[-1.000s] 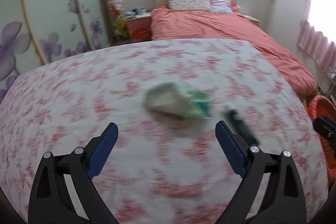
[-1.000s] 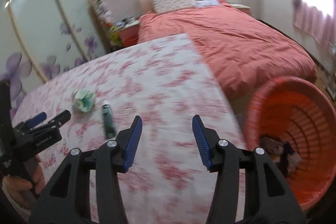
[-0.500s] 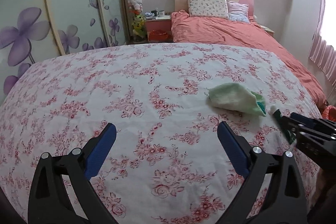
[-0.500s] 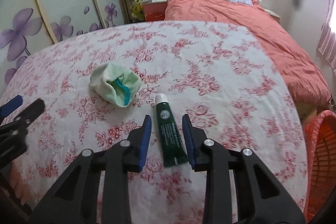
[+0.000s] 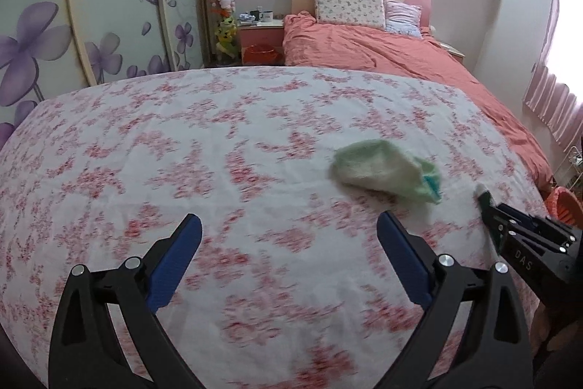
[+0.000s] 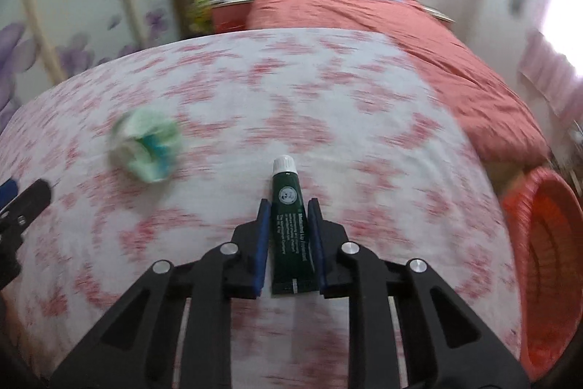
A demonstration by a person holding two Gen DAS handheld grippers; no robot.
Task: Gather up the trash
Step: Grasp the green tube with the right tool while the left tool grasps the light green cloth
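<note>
So the whole thing sits on a table covered with a white cloth with pink flowers (image 5: pixel 226 170), and right behind it there's a bed with a salmon duvet (image 5: pixel 382 50), 2 pillows up by the headboard, a little nightstand (image 5: pixel 260 31) and wardrobe doors with purple flower prints (image 5: pixel 32 53). An orange basket (image 6: pixel 539 261) stands on the floor off the table's right edge, nothing between it and the right gripper. Only other thing on the cloth is a crumpled pale green wad with a teal bit inside (image 5: pixel 386 175), lying apart from both grippers, off to the left of the tube. The right gripper (image 6: pixel 289 206) has its blue pads closed in tight on a dark green tube with a white cap (image 6: pixel 289 206), cap pointing away, tube lying flat along the fingers, white print on it too small to read. The left gripper (image 5: pixel 288 225) is spread wide with nothing in it, hovering over bare cloth.
</note>
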